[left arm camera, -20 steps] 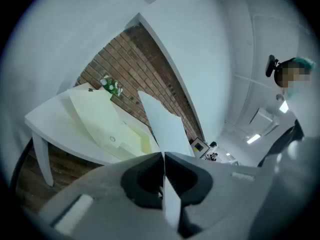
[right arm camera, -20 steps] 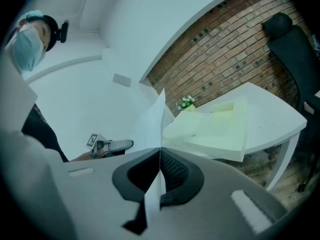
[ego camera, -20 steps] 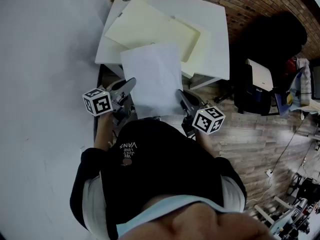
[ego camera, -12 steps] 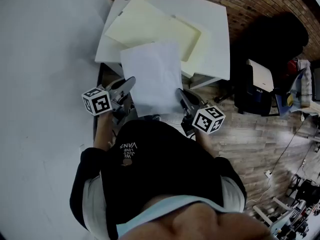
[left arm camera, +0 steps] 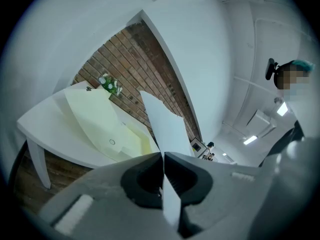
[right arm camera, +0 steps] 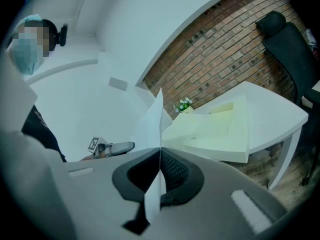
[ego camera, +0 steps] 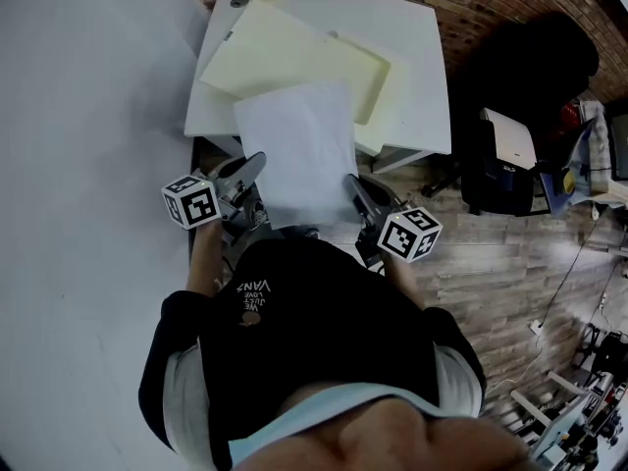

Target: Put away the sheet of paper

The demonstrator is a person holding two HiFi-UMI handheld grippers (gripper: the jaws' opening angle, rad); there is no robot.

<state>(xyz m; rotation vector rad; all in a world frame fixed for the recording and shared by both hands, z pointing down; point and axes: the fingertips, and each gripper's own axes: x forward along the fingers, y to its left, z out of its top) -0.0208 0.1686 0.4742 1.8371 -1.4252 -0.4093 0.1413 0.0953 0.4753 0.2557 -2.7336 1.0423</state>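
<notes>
Jaws of the left gripper (ego camera: 259,159) and right gripper (ego camera: 350,181) clamp opposite edges of the white rectangular paper sheet (ego camera: 299,155), held outside the open pale-yellow card folder (ego camera: 285,59) lying on the white table (ego camera: 420,37).

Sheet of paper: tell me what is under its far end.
A pale yellow folder on the white table; the sheet hides the folder's near edge. Whether they touch is unclear.
</notes>
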